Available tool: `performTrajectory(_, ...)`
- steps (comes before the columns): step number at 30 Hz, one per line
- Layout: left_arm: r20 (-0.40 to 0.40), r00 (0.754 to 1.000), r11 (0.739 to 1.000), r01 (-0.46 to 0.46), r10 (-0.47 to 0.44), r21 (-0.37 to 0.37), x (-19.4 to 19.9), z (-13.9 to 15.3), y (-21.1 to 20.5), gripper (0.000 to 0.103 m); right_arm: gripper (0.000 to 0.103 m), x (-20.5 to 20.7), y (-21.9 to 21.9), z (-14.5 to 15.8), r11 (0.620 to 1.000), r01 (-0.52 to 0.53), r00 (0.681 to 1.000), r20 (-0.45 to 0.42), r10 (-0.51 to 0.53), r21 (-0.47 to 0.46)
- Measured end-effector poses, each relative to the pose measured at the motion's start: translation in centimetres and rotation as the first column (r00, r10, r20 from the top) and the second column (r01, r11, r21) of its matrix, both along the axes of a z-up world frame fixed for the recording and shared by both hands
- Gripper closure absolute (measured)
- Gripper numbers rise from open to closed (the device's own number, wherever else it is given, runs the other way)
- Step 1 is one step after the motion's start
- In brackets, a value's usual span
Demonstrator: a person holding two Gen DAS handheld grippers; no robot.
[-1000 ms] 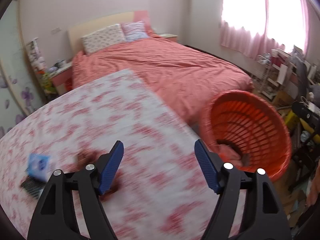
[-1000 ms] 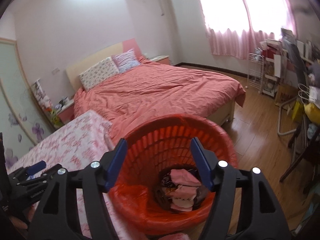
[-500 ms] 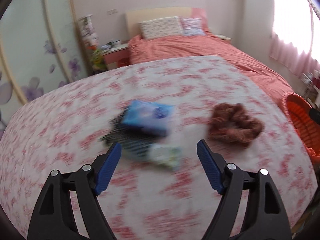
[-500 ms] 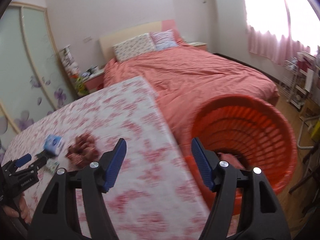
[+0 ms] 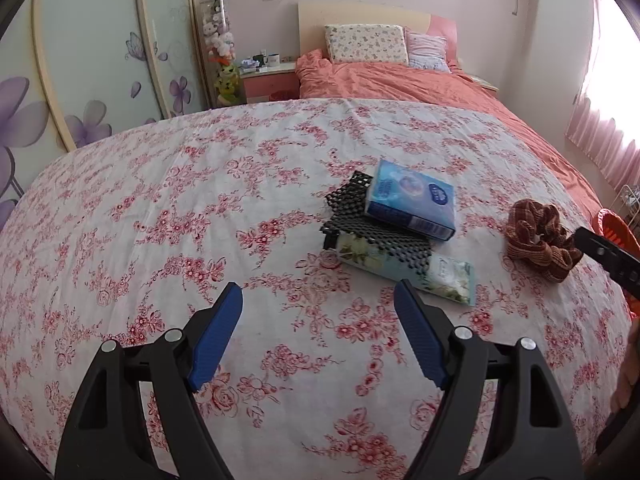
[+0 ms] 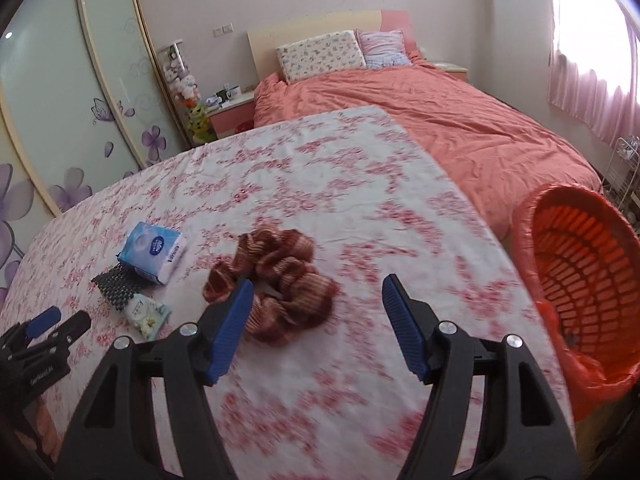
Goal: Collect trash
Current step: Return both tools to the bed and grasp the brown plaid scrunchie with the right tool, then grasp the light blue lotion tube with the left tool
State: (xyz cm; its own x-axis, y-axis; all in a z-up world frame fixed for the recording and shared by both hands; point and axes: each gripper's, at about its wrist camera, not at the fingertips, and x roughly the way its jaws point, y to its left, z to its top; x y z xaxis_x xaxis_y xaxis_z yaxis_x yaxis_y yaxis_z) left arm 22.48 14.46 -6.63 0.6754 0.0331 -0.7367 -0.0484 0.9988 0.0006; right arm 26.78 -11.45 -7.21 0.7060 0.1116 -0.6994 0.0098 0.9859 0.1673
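From the left wrist view, the left hand-held gripper [image 5: 318, 306] hangs over the flower-print bench [image 5: 160, 220] with its blue fingers spread wide and nothing between them. Ahead of it, toward the bench's right side, a blue tissue pack [image 5: 412, 204] leans on a black mesh piece [image 5: 372, 232], which in turn lies across a flat floral packet [image 5: 416, 270] whose end reaches closest to the right finger. Nearer the right edge sits a brown scrunchie [image 5: 538, 244], apart from that pile, and a sliver of the orange basket [image 5: 612, 226] shows just past that edge. From the right wrist view, the right hand-held gripper [image 6: 316, 312] is likewise wide open and empty, with the scrunchie [image 6: 276, 284] just ahead of its left finger. The tissue pack [image 6: 154, 250], mesh piece [image 6: 116, 286] and packet [image 6: 146, 314] lie further left, near the left hand-held gripper [image 6: 44, 326]. The orange basket [image 6: 580, 276] stands off the bench's right edge, tilted toward the camera, lined with an orange bag; its contents cannot be made out.
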Motion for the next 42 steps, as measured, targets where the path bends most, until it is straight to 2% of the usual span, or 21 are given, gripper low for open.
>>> performTrajectory(3, -0.011, 1.0, 1.0, 0.012, -0.012, -0.021, 0.2, -0.3, -0.1, 0.025, 0.037, 1.0, 1.0, -0.5, 1.0, -0.007, 1.0, -0.017, 0.007, 0.002)
performTrajectory(7, -0.028, 0.998, 0.998, 0.048, -0.049, -0.032, 0.4, -0.9, -1.3, 0.025, 0.037, 2.2, 2.7, -1.3, 0.999, -0.02, 0.999, -0.042, 0.018, -0.048)
performTrajectory(14, -0.035, 0.996, 0.996, 0.078, -0.08, -0.047, 1.3, -1.2, -3.5, 0.02, 0.029, 3.1, 3.3, -2.2, 0.997, -0.044, 0.996, -0.08, 0.039, -0.068)
performTrajectory(15, -0.037, 0.996, 0.995, 0.082, -0.083, -0.05, 1.4, -1.3, -3.8, 0.02, 0.031, 3.1, 3.3, -2.3, 0.996, -0.05, 0.996, -0.082, 0.044, -0.077)
performTrajectory(16, -0.041, 0.995, 0.995, 0.086, -0.088, -0.053, 1.5, -1.3, -4.1, 0.02, 0.038, 3.2, 3.3, -2.4, 0.995, -0.062, 0.994, -0.09, 0.055, -0.078)
performTrajectory(17, -0.047, 0.995, 0.995, 0.089, -0.092, -0.055, 1.7, -1.4, -4.4, 0.02, 0.054, 3.0, 3.2, -2.3, 0.995, -0.067, 0.994, -0.089, 0.06, -0.078)
performTrajectory(18, -0.052, 0.994, 0.994, 0.09, -0.093, -0.055, 1.9, -1.6, -4.6, 0.02, 0.065, 2.9, 3.1, -2.3, 0.994, -0.063, 0.995, -0.086, 0.055, -0.088)
performTrajectory(21, -0.072, 0.995, 0.996, 0.072, -0.075, -0.055, 2.6, -1.9, -5.3, 0.02, 0.074, 2.5, 2.5, -2.0, 0.995, -0.06, 0.995, -0.081, 0.054, -0.081)
performTrajectory(25, -0.088, 0.996, 0.997, 0.01, -0.017, -0.074, 3.7, -1.8, -5.6, 0.02, 0.074, 2.1, 2.6, -1.9, 0.992, -0.066, 0.996, -0.071, 0.059, -0.108)
performTrajectory(28, -0.113, 0.993, 0.999, -0.026, 0.023, -0.024, 4.6, -2.2, -6.2, 0.02, 0.074, 2.1, 2.6, -1.9, 0.992, -0.065, 0.996, -0.07, 0.057, -0.107)
performTrajectory(33, -0.116, 0.993, 1.0, -0.006, 0.006, 0.001, 3.7, -2.2, -6.0, 0.019, 0.073, 2.0, 2.4, -2.0, 0.993, -0.067, 0.996, -0.072, 0.06, -0.098)
performTrajectory(37, -0.119, 0.993, 0.999, 0.021, -0.018, 0.025, 2.1, -2.1, -3.0, 0.018, 0.072, 1.9, 2.2, -2.1, 0.994, -0.061, 0.996, -0.067, 0.055, -0.094)
performTrajectory(40, -0.113, 0.993, 0.999, 0.034, -0.032, 0.012, 1.4, -2.0, -0.2, 0.019, 0.071, 2.0, 2.1, -2.2, 0.995, -0.056, 0.997, -0.066, 0.05, -0.084)
performTrajectory(42, -0.096, 0.995, 0.999, 0.039, -0.037, 0.018, 1.1, -2.0, 0.8, 0.024, 0.07, 2.2, 2.0, -2.2, 0.996, -0.053, 0.996, -0.07, 0.047, -0.077)
